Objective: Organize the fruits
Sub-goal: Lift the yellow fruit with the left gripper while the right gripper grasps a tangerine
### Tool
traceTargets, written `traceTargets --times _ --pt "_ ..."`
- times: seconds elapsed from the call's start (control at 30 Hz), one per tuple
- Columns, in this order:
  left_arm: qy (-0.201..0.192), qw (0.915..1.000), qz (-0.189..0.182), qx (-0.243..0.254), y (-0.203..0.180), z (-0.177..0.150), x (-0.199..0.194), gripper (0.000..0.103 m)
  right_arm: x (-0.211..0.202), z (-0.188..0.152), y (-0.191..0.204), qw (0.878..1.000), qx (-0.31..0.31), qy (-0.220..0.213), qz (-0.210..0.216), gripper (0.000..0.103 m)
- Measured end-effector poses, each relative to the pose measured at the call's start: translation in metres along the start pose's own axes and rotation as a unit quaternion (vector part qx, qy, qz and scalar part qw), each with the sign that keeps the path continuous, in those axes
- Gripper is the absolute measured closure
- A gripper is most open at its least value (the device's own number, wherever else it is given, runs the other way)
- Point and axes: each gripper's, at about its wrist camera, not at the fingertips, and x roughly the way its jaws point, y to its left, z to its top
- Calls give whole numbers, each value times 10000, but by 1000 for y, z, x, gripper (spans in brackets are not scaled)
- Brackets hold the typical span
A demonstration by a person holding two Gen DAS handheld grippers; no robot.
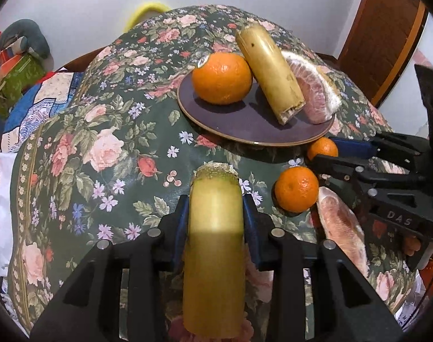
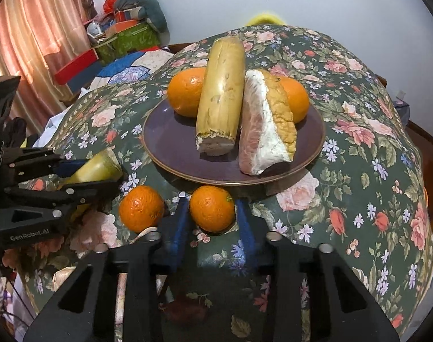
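My left gripper point(image 1: 216, 199) is shut on a yellow-green cane piece point(image 1: 215, 242), held over the floral tablecloth in front of the purple plate point(image 1: 245, 128). The plate holds an orange point(image 1: 222, 78), a second cane piece point(image 1: 269, 71) and a pomelo wedge point(image 1: 316, 91). In the right wrist view my right gripper point(image 2: 212, 213) has its blue fingers on either side of a mandarin point(image 2: 212, 208) just before the plate point(image 2: 171, 142); contact is unclear. Another mandarin point(image 2: 141, 208) lies to its left. A second pomelo wedge point(image 1: 341, 228) lies near the right gripper.
A floral cloth covers the round table point(image 2: 359, 142). Boxes and clutter point(image 2: 125, 34) stand beyond the table's left side, by a curtain point(image 2: 31, 42). A yellow chair back point(image 2: 263, 18) shows behind the table. A wooden door point(image 1: 387, 28) stands at the right.
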Motion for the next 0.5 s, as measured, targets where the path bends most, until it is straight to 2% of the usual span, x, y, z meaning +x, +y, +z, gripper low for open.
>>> traceTargets --times 0.2,0.5 --pt "-309 9995 36 -16 -2 2 -30 68 -13 -2 -1 9999 18 -118 -37 74" --pt "-778 9968 -164 -94 -7 22 -67 69 -46 3 -17 9983 224 -523 -131 74"
